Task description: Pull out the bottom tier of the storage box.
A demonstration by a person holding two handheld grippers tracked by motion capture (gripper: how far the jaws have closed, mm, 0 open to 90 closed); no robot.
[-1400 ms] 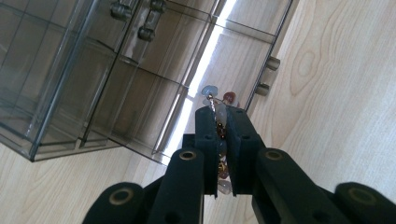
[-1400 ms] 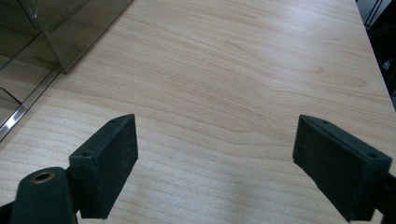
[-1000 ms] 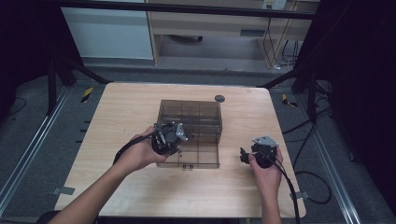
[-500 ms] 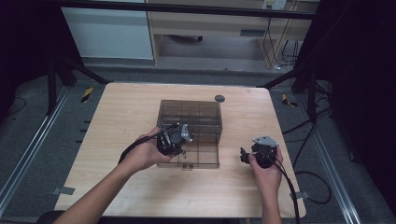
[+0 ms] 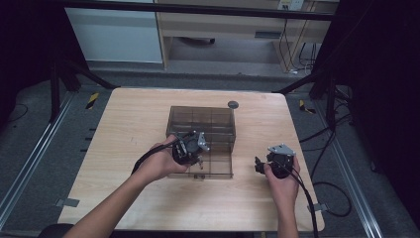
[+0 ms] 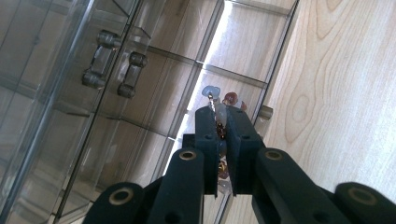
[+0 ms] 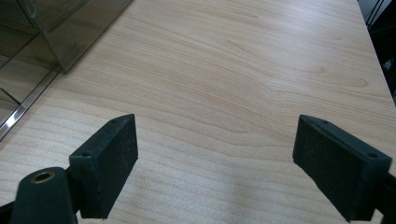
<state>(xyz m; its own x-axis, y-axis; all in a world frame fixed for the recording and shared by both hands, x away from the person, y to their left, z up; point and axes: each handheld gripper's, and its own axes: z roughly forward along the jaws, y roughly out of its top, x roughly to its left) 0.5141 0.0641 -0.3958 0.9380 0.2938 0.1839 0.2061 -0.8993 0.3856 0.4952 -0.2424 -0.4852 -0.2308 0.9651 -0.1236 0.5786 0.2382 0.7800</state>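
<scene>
The left gripper (image 6: pixel 222 122) is clamped on a light, limp string of beads (image 6: pixel 219 109) over the clear box (image 5: pixel 200 141). It should be pinched mid-strand. The right gripper (image 7: pixel 215 172) rests wide apart.

Overhead view; two close tongs-mounted views

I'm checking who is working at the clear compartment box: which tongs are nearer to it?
Left. The left tongs hang over the clear compartment box, shut on a beaded trinket. The right tongs sit open over bare table, off its right side.
</scene>
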